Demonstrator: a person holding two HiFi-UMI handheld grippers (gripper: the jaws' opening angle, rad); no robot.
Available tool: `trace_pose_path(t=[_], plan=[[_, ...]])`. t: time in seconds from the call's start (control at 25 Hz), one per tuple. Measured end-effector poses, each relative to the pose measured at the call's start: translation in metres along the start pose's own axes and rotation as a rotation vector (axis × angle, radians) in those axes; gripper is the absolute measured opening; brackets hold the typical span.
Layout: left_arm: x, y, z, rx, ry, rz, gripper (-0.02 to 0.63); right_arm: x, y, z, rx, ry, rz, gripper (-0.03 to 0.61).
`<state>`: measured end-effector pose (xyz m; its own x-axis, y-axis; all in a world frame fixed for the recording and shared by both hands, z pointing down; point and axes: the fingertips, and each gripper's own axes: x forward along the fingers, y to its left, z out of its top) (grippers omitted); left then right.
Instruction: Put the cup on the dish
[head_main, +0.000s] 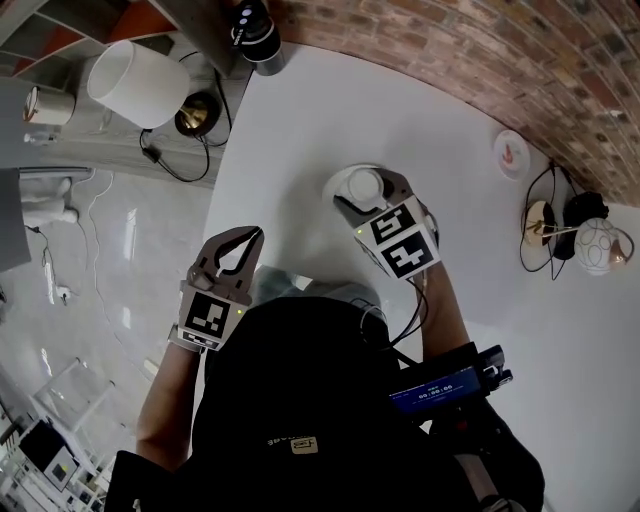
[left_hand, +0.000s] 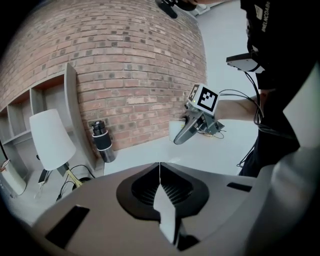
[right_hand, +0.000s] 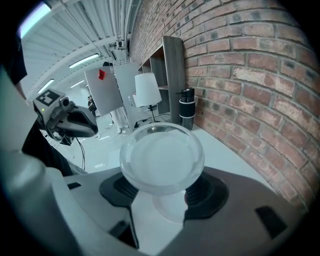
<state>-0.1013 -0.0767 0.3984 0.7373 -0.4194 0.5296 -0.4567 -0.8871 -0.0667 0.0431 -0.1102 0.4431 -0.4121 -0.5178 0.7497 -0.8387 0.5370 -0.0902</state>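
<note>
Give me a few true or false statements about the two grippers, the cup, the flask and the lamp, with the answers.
1. The right gripper grips the cup. True.
2. The left gripper has its jaws wide apart. False: they are together, with nothing between them.
3. The black flask stands on the table near the brick wall. True.
4. The lamp stands on the table. False: it stands off the table, beyond its edge.

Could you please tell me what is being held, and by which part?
The right gripper holds the cup by its lower sides; the left gripper, jaws together, holds nothing.
</note>
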Motion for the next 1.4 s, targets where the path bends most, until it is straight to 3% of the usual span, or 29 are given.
trace_pose_path(t=[0.48, 1.08, 1.4], plan=[[-0.019, 0.007, -0.005, -0.081, 0.048, 0.135, 0.008, 0.043, -0.016, -0.055, -0.003, 0.075, 0.039, 0.255], [-0.020, -0.019, -0.039, -0.185, 0.152, 0.187, 0.008, 0.085, -0.010, -0.097, -0.058, 0.140, 0.108, 0.255], [-0.024, -0.020, -0.045, -0.246, 0.161, 0.221, 0.008, 0.107, -0.008, -0.111, -0.092, 0.163, 0.118, 0.255]])
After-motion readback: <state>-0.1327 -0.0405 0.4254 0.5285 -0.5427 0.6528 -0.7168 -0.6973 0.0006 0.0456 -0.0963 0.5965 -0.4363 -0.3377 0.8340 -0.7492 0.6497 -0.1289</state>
